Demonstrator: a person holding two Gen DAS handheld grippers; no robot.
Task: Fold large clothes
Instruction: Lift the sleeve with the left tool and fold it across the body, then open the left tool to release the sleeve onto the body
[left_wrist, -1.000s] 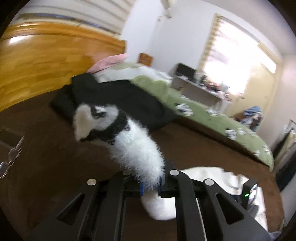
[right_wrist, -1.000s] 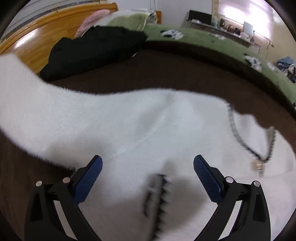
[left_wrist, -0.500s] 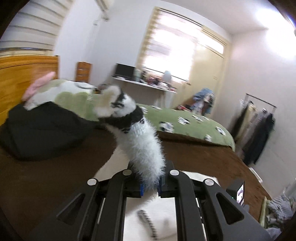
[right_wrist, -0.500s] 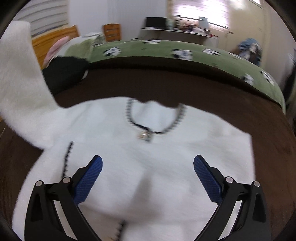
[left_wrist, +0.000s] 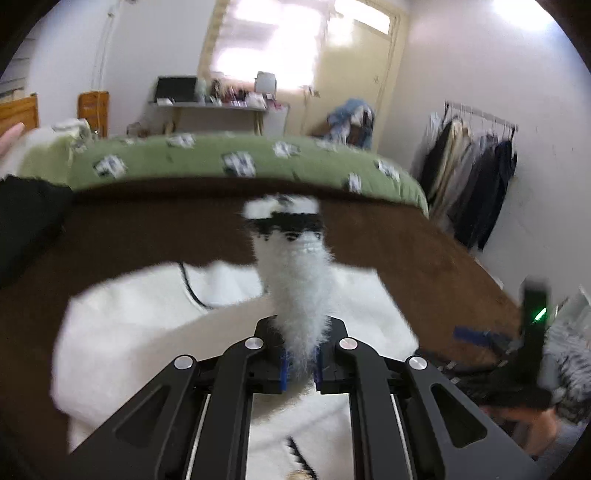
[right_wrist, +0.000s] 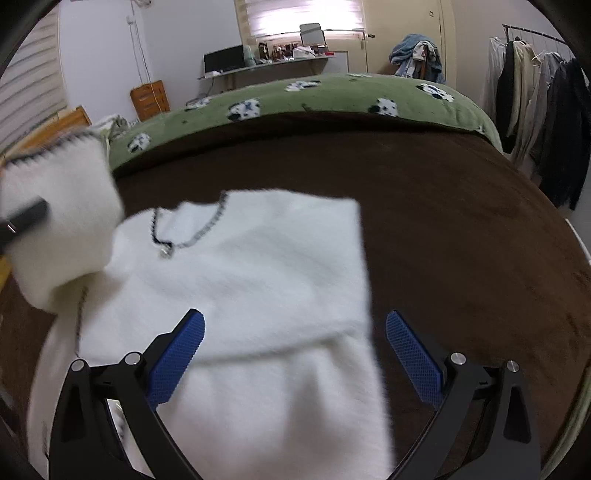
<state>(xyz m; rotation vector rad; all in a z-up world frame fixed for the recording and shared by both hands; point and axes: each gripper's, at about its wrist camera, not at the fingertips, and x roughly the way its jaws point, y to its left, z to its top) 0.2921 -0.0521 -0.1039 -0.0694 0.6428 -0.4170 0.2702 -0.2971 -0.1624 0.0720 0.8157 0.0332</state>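
Through the left wrist view, the left hand-held gripper (left_wrist: 300, 363) is clamped tight on the fluffy sleeve (left_wrist: 295, 273) of the white sweater (left_wrist: 147, 325), whose black-trimmed cuff rises above the sweater's body on the brown blanket (left_wrist: 424, 258) (the picture is blurred). Through the right wrist view, the right hand-held gripper (right_wrist: 295, 354) hangs wide open and holds nothing, just above the sweater's lower half, with the lifted sleeve to the sweater's left.
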